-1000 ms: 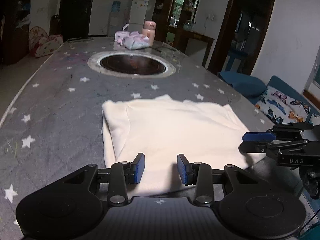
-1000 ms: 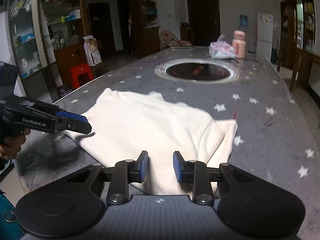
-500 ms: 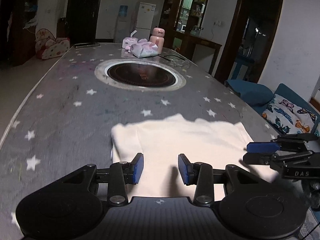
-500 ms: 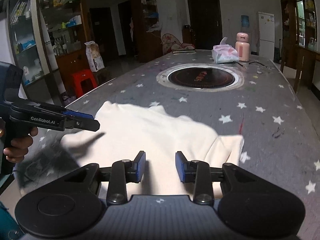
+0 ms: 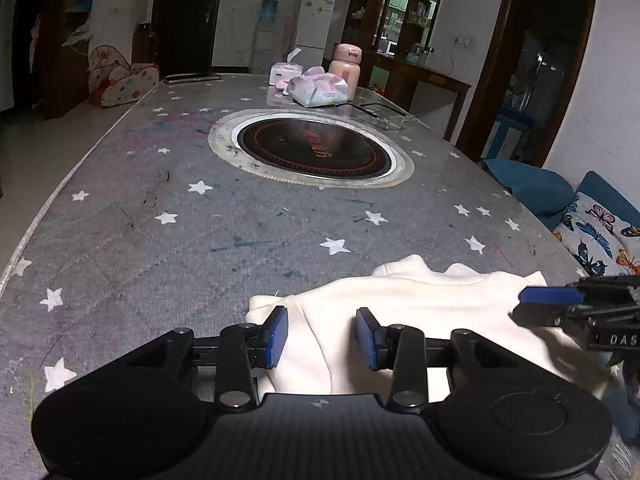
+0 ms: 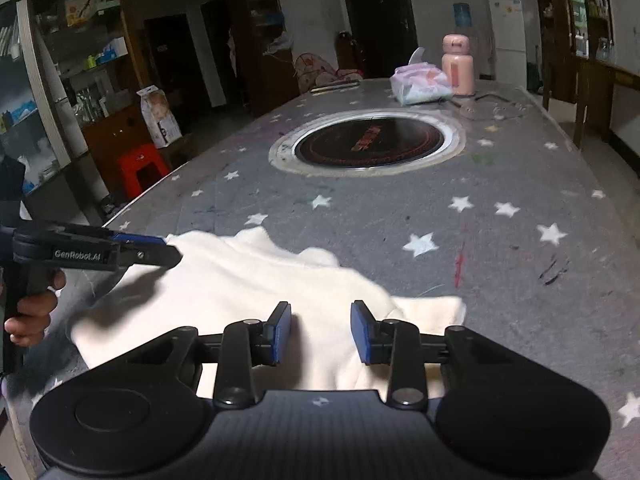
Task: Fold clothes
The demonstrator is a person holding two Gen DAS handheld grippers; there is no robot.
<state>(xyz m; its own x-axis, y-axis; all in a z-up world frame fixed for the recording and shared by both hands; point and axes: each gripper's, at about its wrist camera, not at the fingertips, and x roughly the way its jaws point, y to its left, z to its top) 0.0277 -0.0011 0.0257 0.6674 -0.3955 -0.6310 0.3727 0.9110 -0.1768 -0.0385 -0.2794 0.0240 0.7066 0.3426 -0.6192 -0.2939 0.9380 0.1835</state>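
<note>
A cream garment (image 5: 420,304) (image 6: 240,280) lies folded into a flat rectangle on the grey star-patterned table (image 5: 200,240) (image 6: 500,260), near its front edge. My left gripper (image 5: 322,336) hovers over the garment's left near corner, jaws apart and nothing pinched between the blue pads. My right gripper (image 6: 320,332) hovers over the right near part, with its jaws also apart and empty. Each shows in the other's view: the right gripper (image 5: 540,306) at the garment's right end, the left gripper (image 6: 168,250) at its left end, held by a hand (image 6: 32,312).
A round black hob (image 5: 312,150) (image 6: 368,144) is set into the table's middle. Tissue packs (image 5: 320,90) (image 6: 420,82) and a pink bottle (image 5: 346,66) (image 6: 458,64) stand at the far end. A blue sofa with a butterfly cushion (image 5: 600,236) lies right, a red stool (image 6: 140,164) left.
Both grippers have drawn back toward the table's near edge, so the garment sits lower in both views. The right jaws stand slightly wider. The garment itself has stayed in place.
</note>
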